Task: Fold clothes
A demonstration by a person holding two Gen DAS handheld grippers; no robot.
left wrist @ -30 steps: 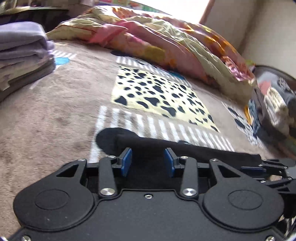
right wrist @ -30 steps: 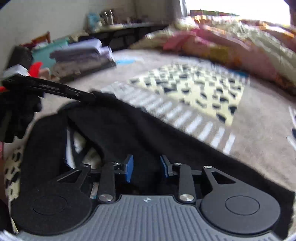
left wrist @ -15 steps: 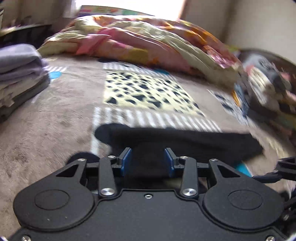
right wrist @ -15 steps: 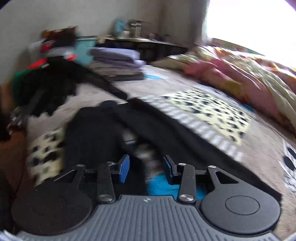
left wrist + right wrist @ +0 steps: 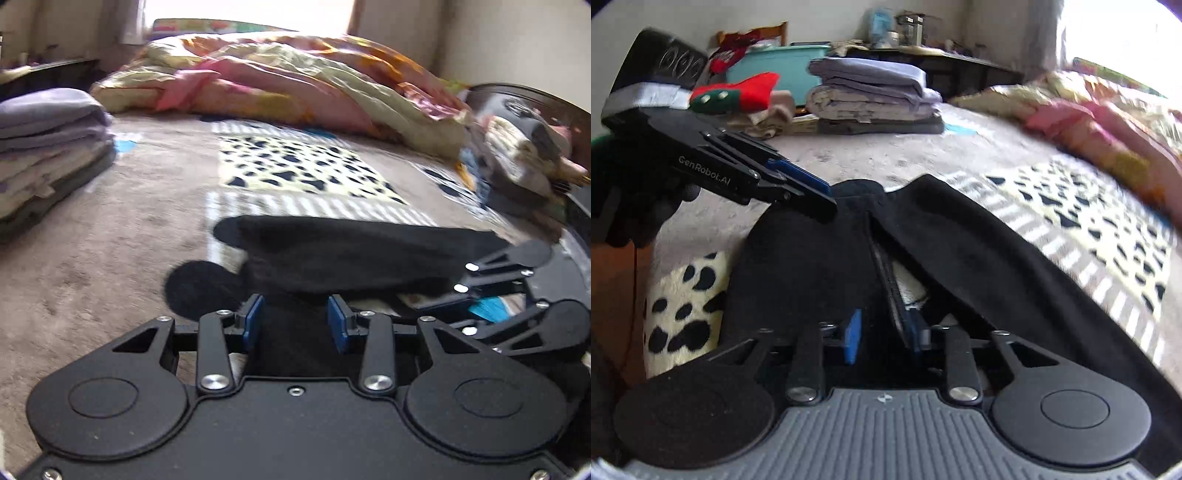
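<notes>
Right hand-held gripper (image 5: 882, 341): nearest in the right wrist view; its jaws are closing, with a fold and seam of the black garment (image 5: 960, 251) lying between the blue pads. Whether the pads already press on the cloth cannot be told.
Left hand-held gripper (image 5: 295, 321): black cloth is gathered between its pads at a moderate opening and appears to be held; in the right wrist view it (image 5: 812, 188) is seen at the far left end of the garment.
Black garment: spread on the bed across the brown blanket (image 5: 110, 236), running from near left to right, partly doubled over on itself, with a rounded flap lying out to the left.
Step in hand, as judged: the garment is being taken at two points so that it can be folded over.
How to do it well: the right grip is best completed on the whole edge, not on a single layer; both ends should be kept level and the cloth drawn lightly taut before it is laid down, so that edges meet and the loose flap is tucked in.
Spotted patch (image 5: 295, 170): beyond the garment, a free area where the fold could be laid.
Folded pile (image 5: 875, 99): far left, where a finished piece would probably be stacked.
Quilt (image 5: 295, 85): crumpled at the far end, best kept clear of.
</notes>
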